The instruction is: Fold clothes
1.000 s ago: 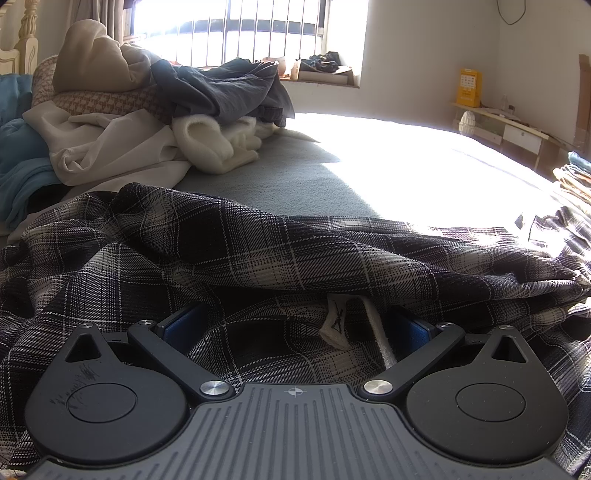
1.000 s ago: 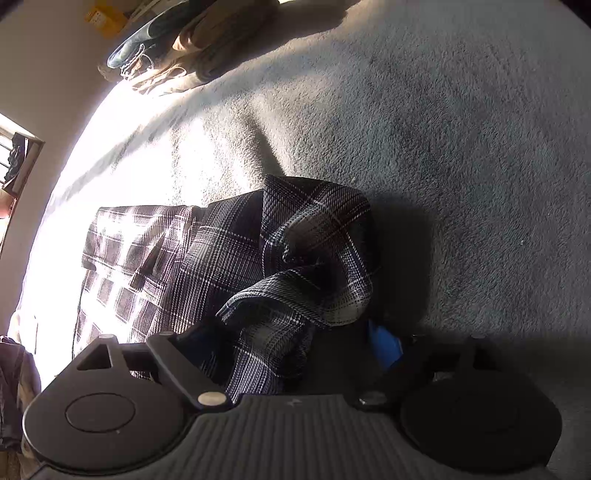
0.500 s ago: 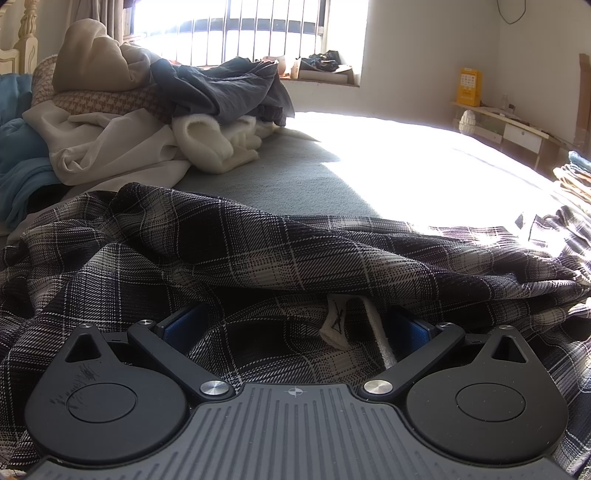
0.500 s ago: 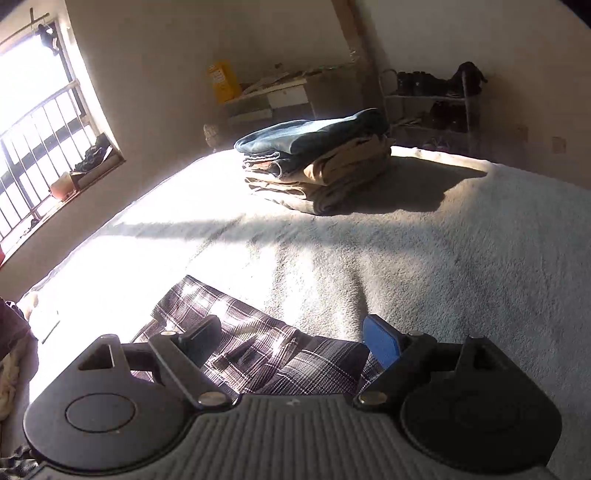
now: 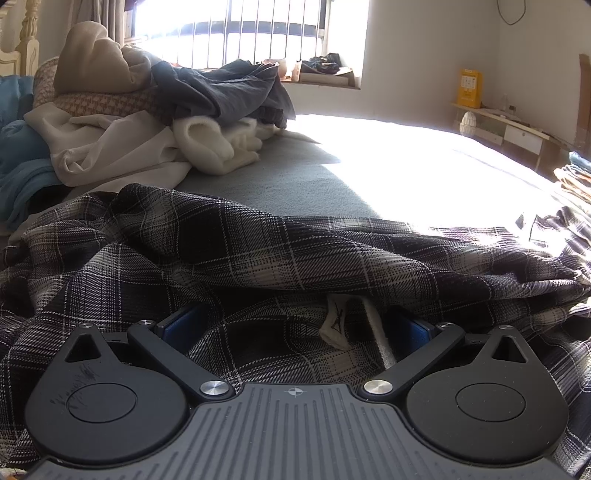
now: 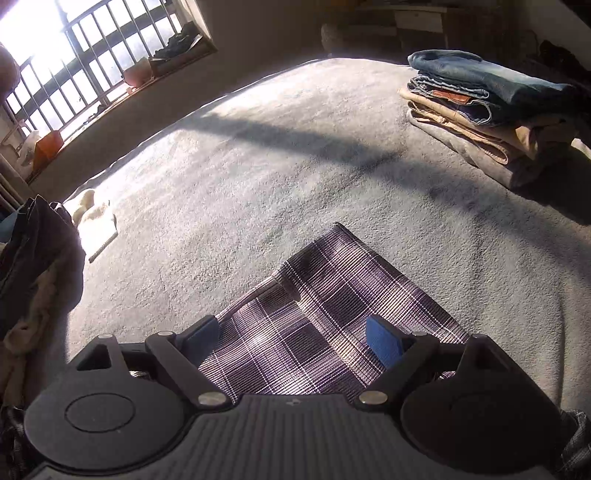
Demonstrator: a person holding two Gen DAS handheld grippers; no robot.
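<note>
Lying crumpled across the grey bed point(image 6: 258, 155) is a dark checked shirt point(image 5: 258, 251), the thing to be folded now. The left tool point(image 5: 295, 325) sits low in the bunched cloth near the shirt's white neck label point(image 5: 336, 321). Its blue pads are spread wide, with cloth heaped between and over them, but they do not look pressed on it. It may be waiting there to hold that end down.

The right tool point(image 6: 295, 336) hangs over a flat, smooth part of the shirt point(image 6: 332, 295) that ends in a neat corner. Its pads are spread wide too, and nothing is pinched between them. That flat part looks laid out on purpose, so a fold can start from a straight edge.

At the far side of the bed sits a tidy stack of folded clothes point(image 6: 491, 110), likely where this shirt goes once done. A messy pile of clothes point(image 5: 147, 110) waits by the window point(image 5: 251, 33), probably for later.
</note>
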